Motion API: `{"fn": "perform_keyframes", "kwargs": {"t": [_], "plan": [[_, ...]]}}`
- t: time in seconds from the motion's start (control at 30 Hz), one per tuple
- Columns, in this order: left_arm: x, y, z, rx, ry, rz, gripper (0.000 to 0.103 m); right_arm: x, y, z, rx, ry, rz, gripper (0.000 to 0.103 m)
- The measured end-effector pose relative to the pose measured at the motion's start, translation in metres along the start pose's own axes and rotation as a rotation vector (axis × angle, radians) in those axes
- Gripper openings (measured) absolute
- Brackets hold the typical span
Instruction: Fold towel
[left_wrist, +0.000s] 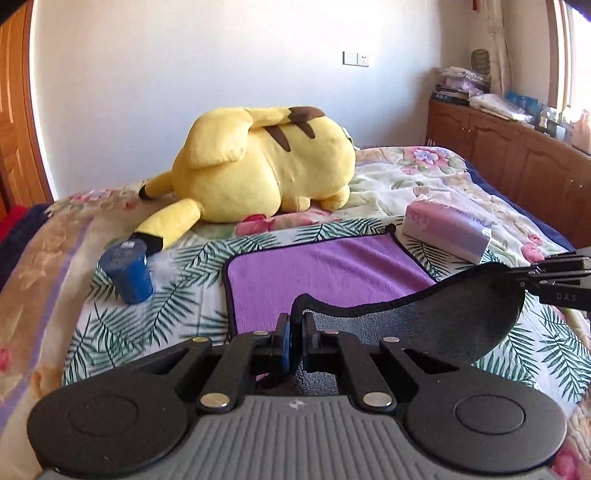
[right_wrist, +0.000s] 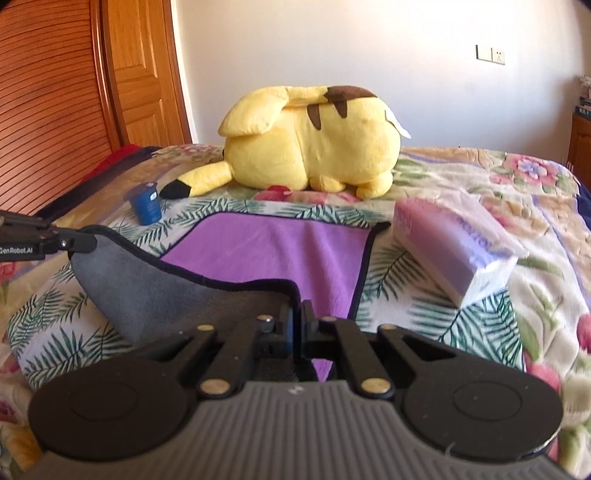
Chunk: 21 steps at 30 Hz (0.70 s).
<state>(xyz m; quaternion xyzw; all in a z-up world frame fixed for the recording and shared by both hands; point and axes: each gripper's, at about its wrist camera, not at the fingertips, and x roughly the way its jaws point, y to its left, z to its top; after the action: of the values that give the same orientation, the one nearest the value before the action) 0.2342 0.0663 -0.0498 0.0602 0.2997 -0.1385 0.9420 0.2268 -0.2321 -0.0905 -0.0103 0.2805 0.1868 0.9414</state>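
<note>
A towel (left_wrist: 325, 273), purple on top and grey underneath with a black hem, lies on the bed; it also shows in the right wrist view (right_wrist: 280, 251). My left gripper (left_wrist: 295, 325) is shut on the towel's near left corner and holds it raised, so the grey underside (left_wrist: 443, 317) faces me. My right gripper (right_wrist: 295, 317) is shut on the near right corner, also raised. The near edge hangs between the two grippers. The left gripper shows at the left edge of the right wrist view (right_wrist: 79, 242), and the right gripper at the right edge of the left wrist view (left_wrist: 532, 275).
A large yellow plush toy (left_wrist: 266, 166) lies behind the towel on the floral bedspread (left_wrist: 122, 332). A blue cylinder (left_wrist: 127, 271) stands left of the towel. A purple tissue pack (left_wrist: 448, 229) lies at the towel's far right corner. A wooden cabinet (left_wrist: 517, 162) stands right of the bed.
</note>
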Motion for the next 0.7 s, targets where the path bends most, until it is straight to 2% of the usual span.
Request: {"fn": "perform_keyframes", "kwargs": {"t": [0.7], "plan": [[0.026,0.006,0.043,0.064,-0.05,0.001,0.0,0.02,-0.006,0.031,-0.065,-0.082,-0.006,0.004]]}}
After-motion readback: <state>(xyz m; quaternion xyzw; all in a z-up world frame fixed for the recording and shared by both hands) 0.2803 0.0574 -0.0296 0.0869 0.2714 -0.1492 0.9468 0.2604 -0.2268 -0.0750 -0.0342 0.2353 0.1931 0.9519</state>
